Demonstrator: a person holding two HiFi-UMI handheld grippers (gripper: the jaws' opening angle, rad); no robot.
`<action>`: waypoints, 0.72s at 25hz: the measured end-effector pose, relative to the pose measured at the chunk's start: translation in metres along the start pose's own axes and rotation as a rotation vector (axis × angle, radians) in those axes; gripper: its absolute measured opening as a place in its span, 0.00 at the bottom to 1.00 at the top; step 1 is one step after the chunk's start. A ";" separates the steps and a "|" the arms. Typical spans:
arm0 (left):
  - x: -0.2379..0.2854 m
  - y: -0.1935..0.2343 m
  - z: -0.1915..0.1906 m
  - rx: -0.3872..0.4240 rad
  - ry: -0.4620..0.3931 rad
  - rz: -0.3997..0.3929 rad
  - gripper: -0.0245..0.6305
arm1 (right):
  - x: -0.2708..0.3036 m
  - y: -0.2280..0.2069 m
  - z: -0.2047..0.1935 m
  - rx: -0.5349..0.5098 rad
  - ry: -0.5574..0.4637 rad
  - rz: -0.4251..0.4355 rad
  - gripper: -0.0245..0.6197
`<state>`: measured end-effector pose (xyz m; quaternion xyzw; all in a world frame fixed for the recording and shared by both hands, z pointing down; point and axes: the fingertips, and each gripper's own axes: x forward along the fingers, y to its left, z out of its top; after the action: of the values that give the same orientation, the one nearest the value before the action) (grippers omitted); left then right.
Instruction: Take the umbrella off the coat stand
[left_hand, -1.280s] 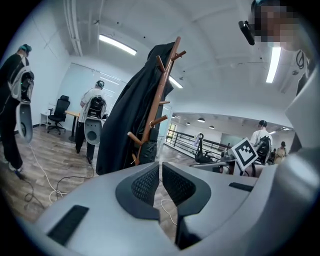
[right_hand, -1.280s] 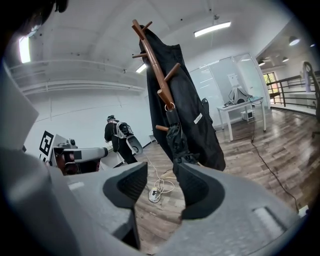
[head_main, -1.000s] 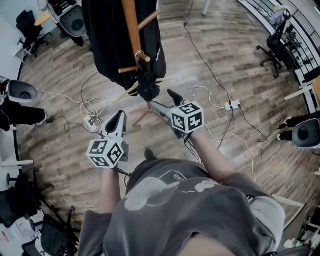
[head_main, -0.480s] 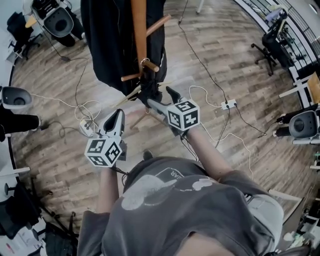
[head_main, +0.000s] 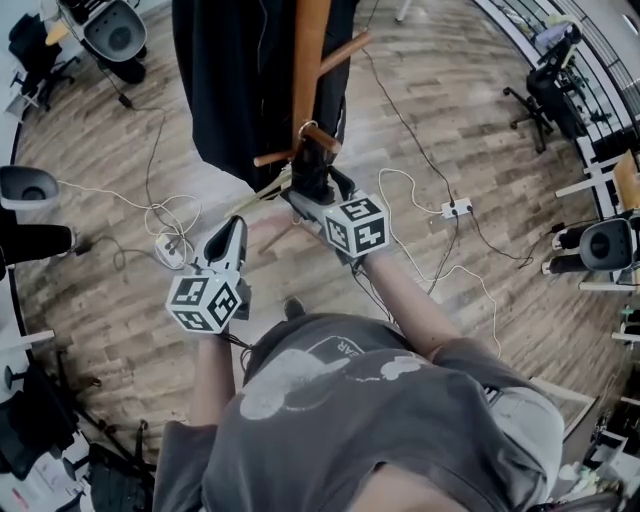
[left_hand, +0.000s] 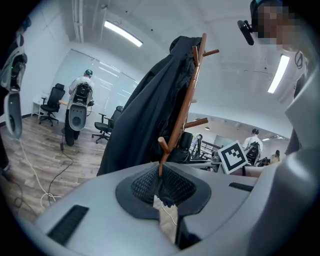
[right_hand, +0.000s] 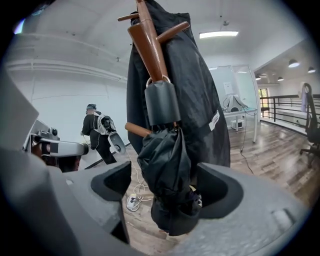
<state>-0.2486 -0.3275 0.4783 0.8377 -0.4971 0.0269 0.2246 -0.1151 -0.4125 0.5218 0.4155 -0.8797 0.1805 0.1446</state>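
A wood-plank floor (head_main: 480, 130) fills the head view, and the coat stand (head_main: 312, 50) rises from it at top centre, a brown wooden pole with short pegs. A long black coat (head_main: 230, 90) hangs over the stand and covers most of its left side.

The umbrella (head_main: 312, 172) – black, folded, its cloth bunched – hangs on the stand just below the coat's edge. In the right gripper view its dark grey handle (right_hand: 161, 102) sits uppermost, with a thin loop (right_hand: 159, 80) at the top hooked round the wood.

The right gripper (head_main: 318, 192) reaches up to the umbrella with its jaws spread wide, one on each side of the folded cloth; a gap shows at the left jaw, so nothing is clamped. The left gripper (head_main: 230, 235) is held lower and to the left, well clear of the stand, its jaws pressed together with nothing between them.

Loose cables (head_main: 160, 215) lie looped on the floor, and a small white power strip (head_main: 455, 209) lies to the right.
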 end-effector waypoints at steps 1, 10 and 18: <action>0.001 0.003 0.000 -0.002 0.002 0.002 0.07 | 0.003 -0.002 0.000 -0.004 0.000 -0.008 0.67; 0.007 0.017 0.000 0.002 0.020 -0.004 0.07 | 0.026 -0.006 -0.001 -0.007 -0.017 -0.036 0.66; 0.008 0.016 0.001 0.008 0.016 -0.011 0.07 | 0.035 -0.012 -0.004 -0.037 -0.005 -0.076 0.62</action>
<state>-0.2581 -0.3414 0.4848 0.8410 -0.4906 0.0345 0.2256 -0.1266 -0.4413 0.5419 0.4461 -0.8670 0.1576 0.1566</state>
